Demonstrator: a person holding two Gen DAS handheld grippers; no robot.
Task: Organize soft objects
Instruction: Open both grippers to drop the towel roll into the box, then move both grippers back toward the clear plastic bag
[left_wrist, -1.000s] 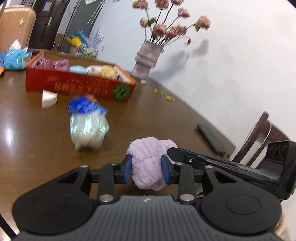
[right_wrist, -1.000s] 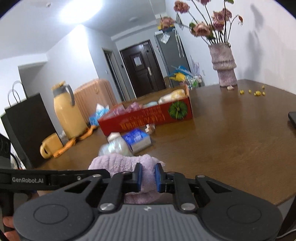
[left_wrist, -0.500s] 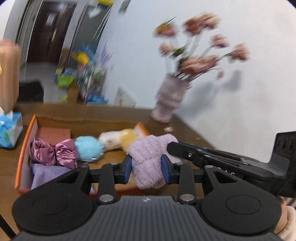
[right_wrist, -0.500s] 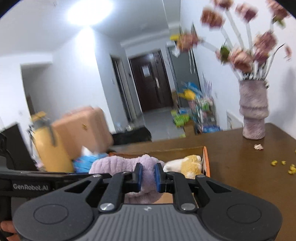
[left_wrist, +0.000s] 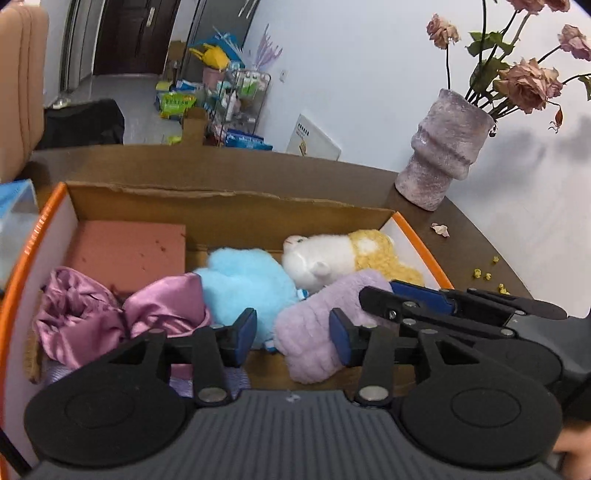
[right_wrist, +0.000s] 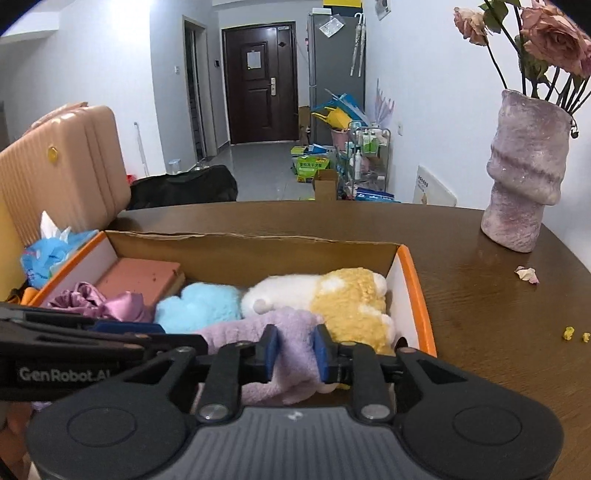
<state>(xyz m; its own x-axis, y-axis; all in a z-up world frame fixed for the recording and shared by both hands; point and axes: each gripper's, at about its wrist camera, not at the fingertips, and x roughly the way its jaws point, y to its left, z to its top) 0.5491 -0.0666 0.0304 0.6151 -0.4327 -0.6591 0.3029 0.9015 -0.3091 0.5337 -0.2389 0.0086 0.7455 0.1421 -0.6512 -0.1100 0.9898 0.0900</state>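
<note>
A fluffy lilac cloth (left_wrist: 314, 328) (right_wrist: 291, 347) lies over the front of the orange-rimmed cardboard box (left_wrist: 229, 218) (right_wrist: 410, 280). My left gripper (left_wrist: 293, 334) is open, its jaws spread with the cloth against the right pad only. My right gripper (right_wrist: 294, 349) is shut on the lilac cloth, a wider gap than before. In the box lie a blue plush (left_wrist: 243, 288) (right_wrist: 199, 306), a white and yellow plush (left_wrist: 343, 258) (right_wrist: 332, 295), a purple satin bow (left_wrist: 110, 314) (right_wrist: 107, 304) and a pink block (left_wrist: 125, 251) (right_wrist: 144, 275).
A lilac vase with dried roses (left_wrist: 443, 147) (right_wrist: 521, 166) stands on the brown table (right_wrist: 498, 314) right of the box. A blue tissue pack (right_wrist: 48, 251) and a beige suitcase (right_wrist: 62, 166) are at the left. Petals and yellow crumbs (right_wrist: 574, 332) lie on the table.
Both grippers carried the lilac cloth from the table over and down into the box. My left gripper has opened and let go; the right gripper's jaws have widened slightly.
</note>
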